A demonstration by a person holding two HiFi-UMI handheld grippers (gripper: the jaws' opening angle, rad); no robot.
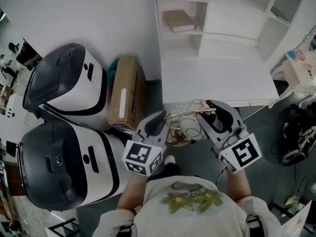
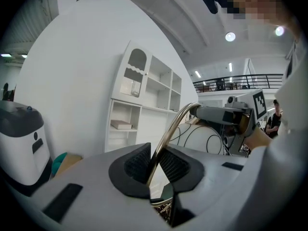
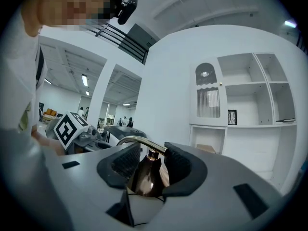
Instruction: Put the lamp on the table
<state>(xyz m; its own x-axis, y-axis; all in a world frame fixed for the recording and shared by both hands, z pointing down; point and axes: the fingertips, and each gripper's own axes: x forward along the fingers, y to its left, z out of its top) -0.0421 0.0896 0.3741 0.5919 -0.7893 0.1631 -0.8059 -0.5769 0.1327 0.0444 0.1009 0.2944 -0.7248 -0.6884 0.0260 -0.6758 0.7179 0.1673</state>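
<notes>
Head view: the lamp (image 1: 190, 125) sits between both sets of jaws, just short of the white worktop (image 1: 217, 80) ahead of them. A cardboard box (image 1: 126, 93) and two bulky black-and-white machines (image 1: 64, 83) are off to the left of the jaws.

Left gripper view: the left gripper (image 2: 155, 163) pinches the brass arm (image 2: 168, 129).

Right gripper view: the right gripper (image 3: 147, 163) clamps wide around the bronze cap (image 3: 143, 177).

Light: bright, even, from ceiling lights (image 2: 230, 36) | Shadows: soft, faint | Glare: sheen on brass of lamp (image 3: 142, 177) | Lens: gripper views fisheye-bent, corners black, foreground soft | Head view: sharp
</notes>
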